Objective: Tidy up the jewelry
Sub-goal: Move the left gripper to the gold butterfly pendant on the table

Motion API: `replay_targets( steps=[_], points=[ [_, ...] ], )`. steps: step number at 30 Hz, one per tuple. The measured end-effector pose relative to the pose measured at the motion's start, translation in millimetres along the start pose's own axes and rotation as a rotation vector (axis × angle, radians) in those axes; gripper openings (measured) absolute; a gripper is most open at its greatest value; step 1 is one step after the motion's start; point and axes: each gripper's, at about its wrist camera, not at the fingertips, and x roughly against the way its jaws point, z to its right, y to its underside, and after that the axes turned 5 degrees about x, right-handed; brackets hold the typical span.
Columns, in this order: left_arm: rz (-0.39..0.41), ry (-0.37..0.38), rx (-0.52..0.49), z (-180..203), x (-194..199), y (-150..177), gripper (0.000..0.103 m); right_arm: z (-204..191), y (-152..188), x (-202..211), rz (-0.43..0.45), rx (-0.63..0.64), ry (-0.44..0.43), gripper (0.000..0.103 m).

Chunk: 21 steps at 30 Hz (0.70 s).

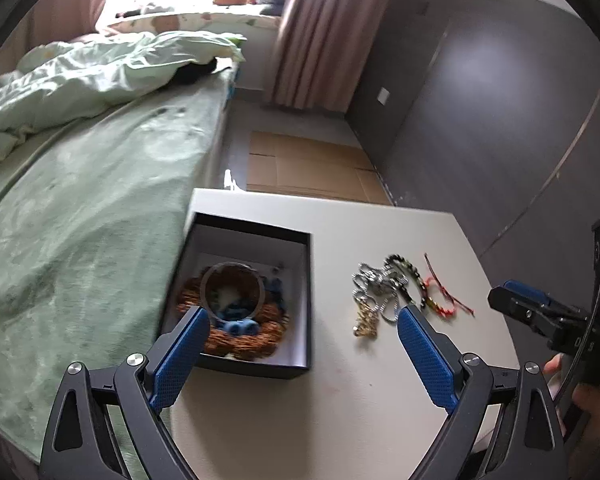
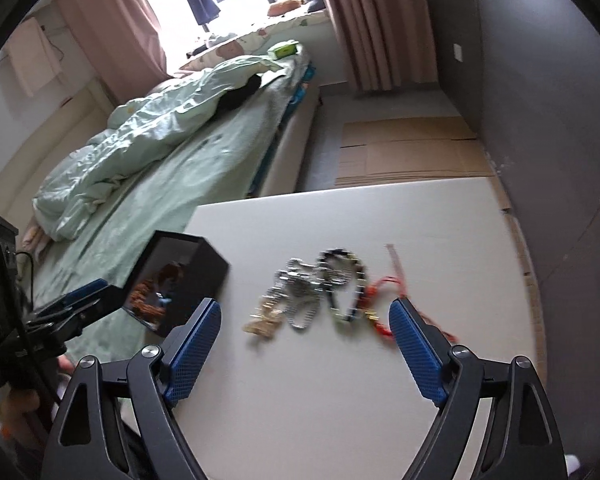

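Showing no readable writing or labels anywhere. Hovering released above a white table (image 1: 340, 380): left gripper (image 1: 304, 320) and right gripper (image 2: 305, 316), both spread wide. Lying loose right of the black box (image 1: 300, 300): tangled jewelry (image 2: 320, 292). Standing left: green bed (image 1: 80, 220).

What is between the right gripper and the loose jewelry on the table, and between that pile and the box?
Nothing visible. The right gripper hangs open just short of the jewelry pile, with only bare table between. From the pile to the open black box the tabletop is also bare.
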Motion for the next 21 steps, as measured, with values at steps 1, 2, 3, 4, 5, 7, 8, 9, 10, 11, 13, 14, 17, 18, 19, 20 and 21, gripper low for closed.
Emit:
replay_targets(
  steps=[1, 2, 3, 4, 5, 7, 8, 9, 10, 11, 13, 14, 17, 18, 19, 20, 21],
  points=[
    [-0.003, 0.003, -0.009, 4.1, -1.3, 1.5, 0.095, 4.7, 2.0, 1.7, -0.004, 0.000, 0.003, 0.086],
    [-0.005, 0.008, -0.018, 8.2, -2.7, 2.8, 0.095, 10.8, 4.4, 3.6, -0.007, -0.002, 0.011, 0.086],
    [-0.007, 0.009, -0.029, 13.3, -4.1, 4.1, 0.095, 16.8, 6.4, 5.6, -0.005, -0.004, 0.018, 0.086],
    [-0.007, 0.009, -0.036, 17.1, -5.3, 5.3, 0.095, 23.8, 9.2, 8.2, 0.002, -0.007, 0.025, 0.086],
    [-0.007, 0.009, -0.044, 21.2, -6.4, 6.8, 0.095, 28.2, 11.6, 10.0, 0.005, -0.009, 0.029, 0.086],
    [-0.013, 0.011, -0.059, 29.9, -9.4, 9.1, 0.095, 38.8, 15.9, 12.6, 0.011, -0.018, 0.039, 0.086],
    [-0.018, 0.010, -0.067, 34.8, -11.7, 10.6, 0.095, 44.1, 18.1, 13.6, 0.014, -0.024, 0.045, 0.086],
    [-0.021, 0.006, -0.073, 38.6, -12.7, 11.7, 0.095, 49.1, 19.9, 14.2, 0.015, -0.030, 0.049, 0.086],
    [-0.023, 0.000, -0.080, 42.3, -13.7, 13.3, 0.095, 52.8, 21.1, 14.8, 0.016, -0.036, 0.050, 0.086],
    [-0.022, -0.007, -0.088, 46.4, -14.8, 14.6, 0.095, 56.7, 22.3, 15.3, 0.017, -0.041, 0.047, 0.086],
    [-0.025, -0.017, -0.114, 56.0, -17.0, 17.4, 0.091, 60.7, 24.7, 16.6, 0.025, -0.037, 0.042, 0.086],
    [-0.029, -0.022, -0.129, 61.4, -18.8, 18.7, 0.088, 61.2, 25.9, 16.9, 0.031, -0.025, 0.039, 0.086],
    [-0.055, -0.031, -0.159, 72.3, -27.4, 22.7, 0.076, 60.3, 27.7, 12.8, 0.030, 0.019, 0.030, 0.085],
    [-0.066, -0.032, -0.164, 73.8, -31.0, 24.0, 0.072, 60.4, 28.5, 10.7, 0.031, 0.031, 0.022, 0.085],
    [-0.076, -0.035, -0.168, 75.3, -35.0, 25.5, 0.065, 60.7, 30.2, 7.2, 0.030, 0.046, 0.015, 0.084],
    [-0.089, -0.045, -0.170, 76.2, -40.2, 27.5, 0.061, 61.4, 32.4, 1.9, 0.027, 0.062, 0.007, 0.080],
    [-0.103, -0.051, -0.164, 75.8, -46.0, 29.2, 0.054, 62.4, 34.7, -3.3, 0.024, 0.078, -0.003, 0.077]
  ],
)
